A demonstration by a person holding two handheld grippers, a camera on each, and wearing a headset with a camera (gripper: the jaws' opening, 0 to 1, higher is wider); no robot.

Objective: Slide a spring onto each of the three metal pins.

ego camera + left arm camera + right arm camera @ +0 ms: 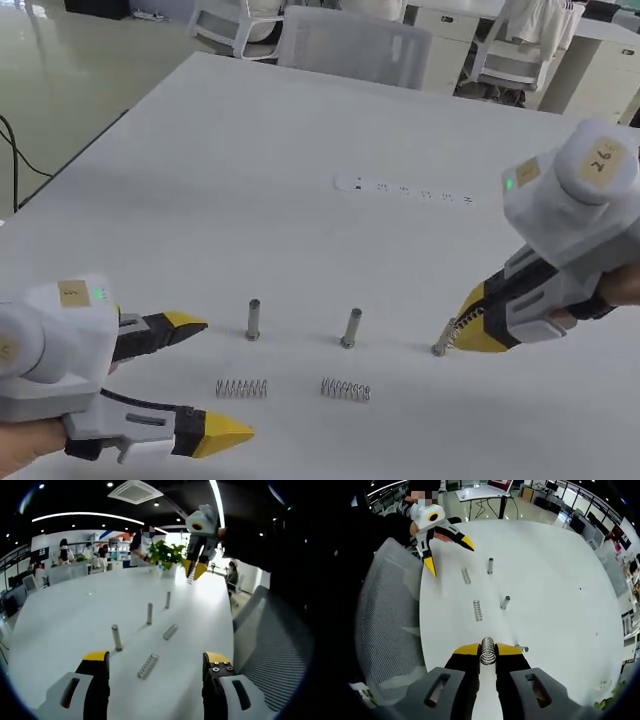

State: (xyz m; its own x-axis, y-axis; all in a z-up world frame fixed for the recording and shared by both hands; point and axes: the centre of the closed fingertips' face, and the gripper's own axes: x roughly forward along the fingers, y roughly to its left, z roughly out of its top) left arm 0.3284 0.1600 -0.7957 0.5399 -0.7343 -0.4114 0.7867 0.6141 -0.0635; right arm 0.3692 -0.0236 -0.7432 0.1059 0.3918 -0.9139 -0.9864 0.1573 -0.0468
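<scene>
The right gripper (478, 322) is closed narrow on a spring (488, 652). The free end of this spring is at the top of the right pin (441, 342) (on it or beside it, I cannot tell). The left gripper (222, 377) is wide and holds nothing. A loose spring (242, 388) lies on the table (300, 180) just before the left pin (253, 319), and a second spring (345, 389) before the middle pin (351, 328).

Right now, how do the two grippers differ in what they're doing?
The left gripper is open and empty; the right gripper is shut on a spring. The left gripper hangs near the left pin, the right gripper at the right pin. Both have yellow tips.
</scene>
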